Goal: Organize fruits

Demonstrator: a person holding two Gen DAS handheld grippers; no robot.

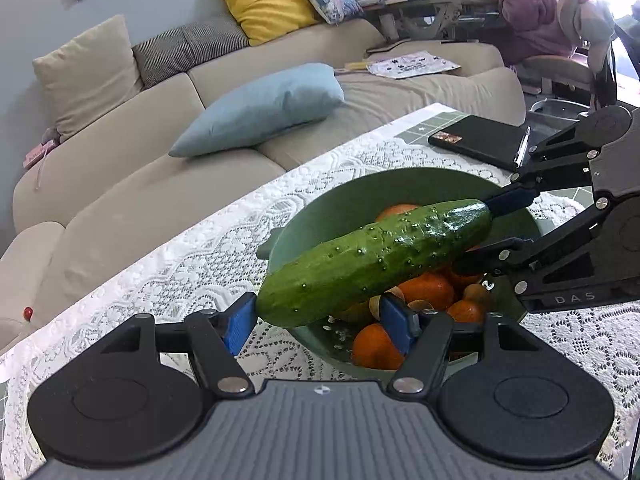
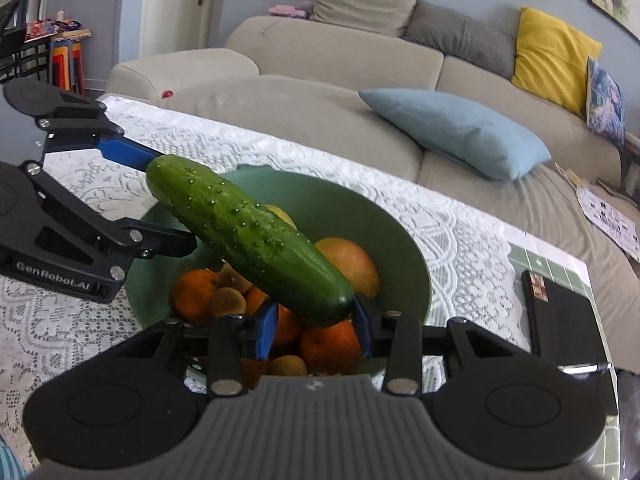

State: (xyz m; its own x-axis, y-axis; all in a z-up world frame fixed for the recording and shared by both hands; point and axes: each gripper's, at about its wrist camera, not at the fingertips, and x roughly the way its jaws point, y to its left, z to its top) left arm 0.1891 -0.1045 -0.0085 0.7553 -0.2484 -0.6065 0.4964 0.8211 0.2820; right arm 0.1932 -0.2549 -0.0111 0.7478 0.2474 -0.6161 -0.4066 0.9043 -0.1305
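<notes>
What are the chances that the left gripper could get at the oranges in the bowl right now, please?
Probably not: the left gripper is closed on the cucumber, which the right gripper also holds, right above the bowl and oranges.

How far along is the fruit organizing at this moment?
Already done: oranges and kiwis lie in the green bowl. In hand: the cucumber is held above the bowl, with the right gripper shut on one end and the left gripper around the other end. Left: setting the cucumber down and letting go; where it belongs, the pictures do not show.
</notes>
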